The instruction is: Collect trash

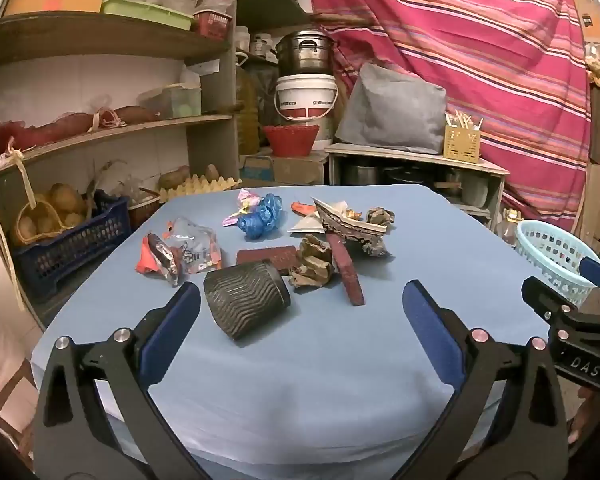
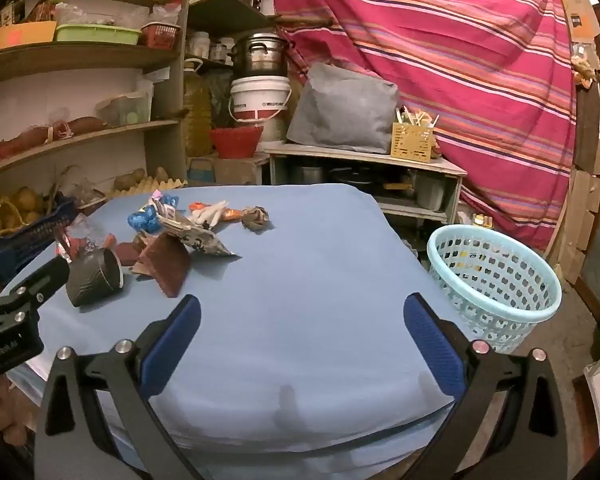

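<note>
While the left wrist view looks down across the blue-covered table (image 1: 300, 380), the left gripper (image 1: 300, 320) hangs with its jaws wide apart and nothing between them; the trash lies ahead in a loose cluster toward the far half of the cloth. Nearest is a dark ribbed paper cup (image 1: 246, 304) on its side, just beyond the left finger; a closing squeeze on that round wall could set it rolling, or flatten it so it slips. Behind it sit a crumpled brown paper (image 1: 314, 266), a dark red strip (image 1: 348, 272) leaning across it, a clear plastic wrapper (image 1: 192, 248) and a blue plastic bag (image 1: 260, 220); these overlap or touch, so a reach for one may drag its neighbour along and off the edge. At the right border the right gripper (image 1: 572, 304) shows in part, near the pale blue basket (image 1: 556, 264).

From the right wrist view, the right gripper (image 2: 300, 320) is likewise spread open and empty, over bare cloth, well apart from the pile at the left; the basket (image 2: 496, 272) stands beside the table on the right, lower than the tabletop. Light wrappers released from too far out could flutter past its rim; the loose cloth could bunch under a low finger and shift the whole pile. The left gripper (image 2: 24, 300) crosses the left edge close to the cup (image 2: 94, 278), so both tools going for the same heap could collide.
</note>
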Available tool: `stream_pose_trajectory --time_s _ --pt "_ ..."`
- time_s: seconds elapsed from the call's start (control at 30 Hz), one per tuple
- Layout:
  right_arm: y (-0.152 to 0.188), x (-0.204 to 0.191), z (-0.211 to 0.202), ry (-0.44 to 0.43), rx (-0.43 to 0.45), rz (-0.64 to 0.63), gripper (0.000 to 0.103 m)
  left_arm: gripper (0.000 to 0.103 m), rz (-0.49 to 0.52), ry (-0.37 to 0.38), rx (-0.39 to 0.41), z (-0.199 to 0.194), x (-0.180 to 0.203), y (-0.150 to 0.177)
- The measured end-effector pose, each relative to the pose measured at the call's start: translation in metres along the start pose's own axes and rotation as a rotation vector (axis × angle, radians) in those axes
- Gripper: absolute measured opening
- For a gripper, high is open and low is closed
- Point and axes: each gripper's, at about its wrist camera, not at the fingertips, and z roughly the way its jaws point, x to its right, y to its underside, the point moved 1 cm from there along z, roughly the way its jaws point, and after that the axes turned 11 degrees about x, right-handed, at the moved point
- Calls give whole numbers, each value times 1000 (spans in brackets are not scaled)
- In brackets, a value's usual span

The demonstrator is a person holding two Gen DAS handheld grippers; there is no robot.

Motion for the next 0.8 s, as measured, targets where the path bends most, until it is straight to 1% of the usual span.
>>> stream_pose_trajectory --time_s 0.13,0.23,0.3,0.37,0.8 --pt "-1 -2 0 -1 3 4 99 98 1 1 -2 0 0 0" --pt "1 5 -2 -1 -1 8 99 98 3 0 -5 0 0 0" --pt "-2 -5 0 0 -3 6 99 98 4 -1 -4 0 0 0" --pt "-2 1 -1 -4 -2 13 99 98 4 0 -5 1 0 0" --pt "-5 0 -3 0 6 11 99 98 8 -2 -4 0 0 0"
